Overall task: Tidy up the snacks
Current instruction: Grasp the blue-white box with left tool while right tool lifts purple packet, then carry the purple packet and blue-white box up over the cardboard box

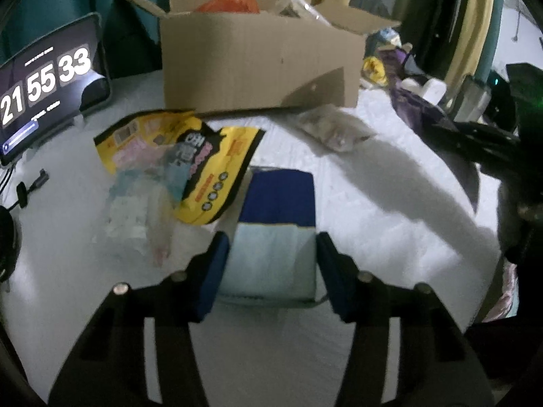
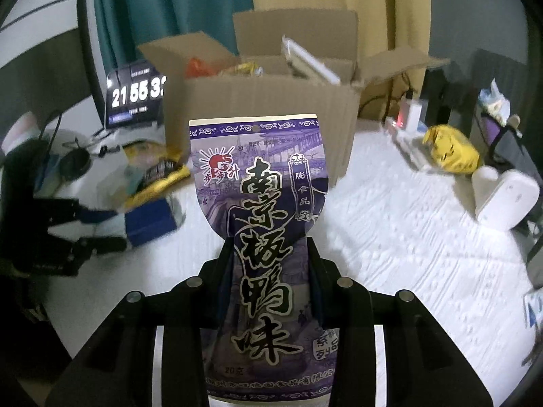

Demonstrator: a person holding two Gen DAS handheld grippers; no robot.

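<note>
Purple foil snack packet (image 2: 261, 237) sits clamped upright in my right gripper (image 2: 269, 254) before the brown cardboard box (image 2: 258, 118), while my left gripper (image 1: 271, 254) straddles, spread, a blue-and-pale rectangular packet (image 1: 275, 230) on the white cloth (image 1: 373, 210).

A purple snack packet (image 2: 261, 237) with bold black Chinese characters stands upright, pinched at its waist between the fingers of the right hand-held gripper (image 2: 269, 264). A blue and pale-blue box (image 1: 276, 227) lies flat between the fingers of the left hand-held gripper (image 1: 271, 264); whether they touch it is unclear. Ahead and left of that gripper a yellow-and-black bag (image 1: 183, 166) lies crumpled, ahead and right a small clear packet (image 1: 331, 127). Beyond them stands an open cardboard box (image 1: 261, 64) holding an orange packet (image 1: 230, 0).
</note>
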